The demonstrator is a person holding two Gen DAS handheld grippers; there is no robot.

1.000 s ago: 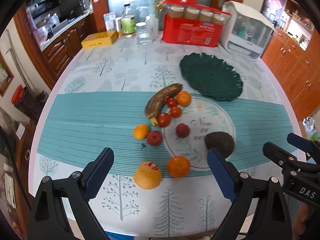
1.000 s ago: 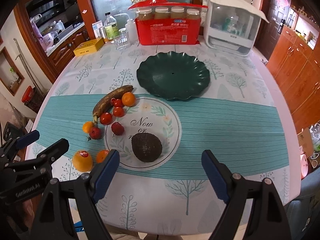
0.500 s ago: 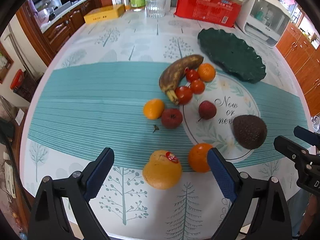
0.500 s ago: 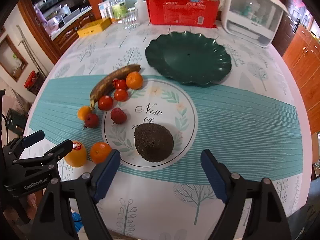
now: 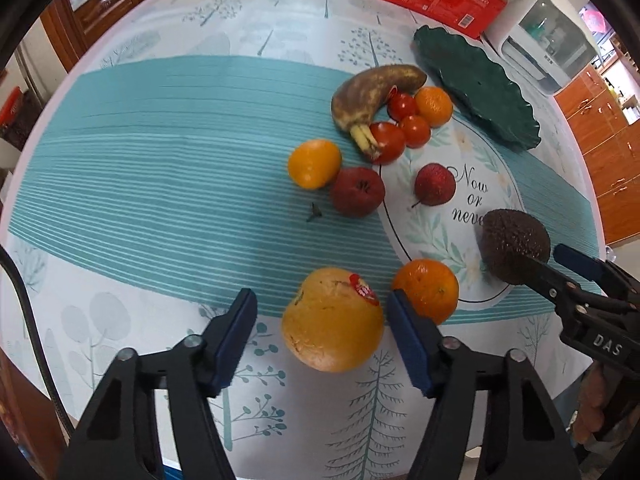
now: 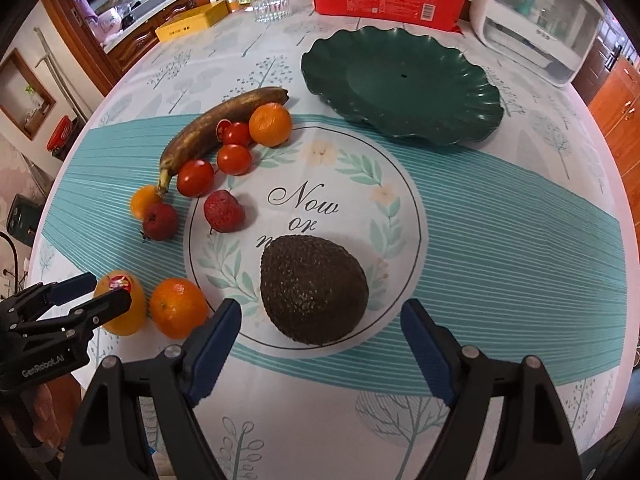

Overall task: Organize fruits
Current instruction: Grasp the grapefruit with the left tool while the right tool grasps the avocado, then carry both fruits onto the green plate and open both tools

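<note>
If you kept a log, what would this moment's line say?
left gripper: open, around stickered orange | right gripper: open, at avocado | green plate: no fruit

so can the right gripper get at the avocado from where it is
Probably yes: the right gripper is open, its jaws wider than the avocado straight ahead, with nothing between them; the nearest orange sits off to the side.

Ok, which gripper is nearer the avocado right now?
Right. The right gripper is open with the avocado just ahead between its fingers, apparently untouched. The left gripper is off to its left, open around the stickered orange.
</note>
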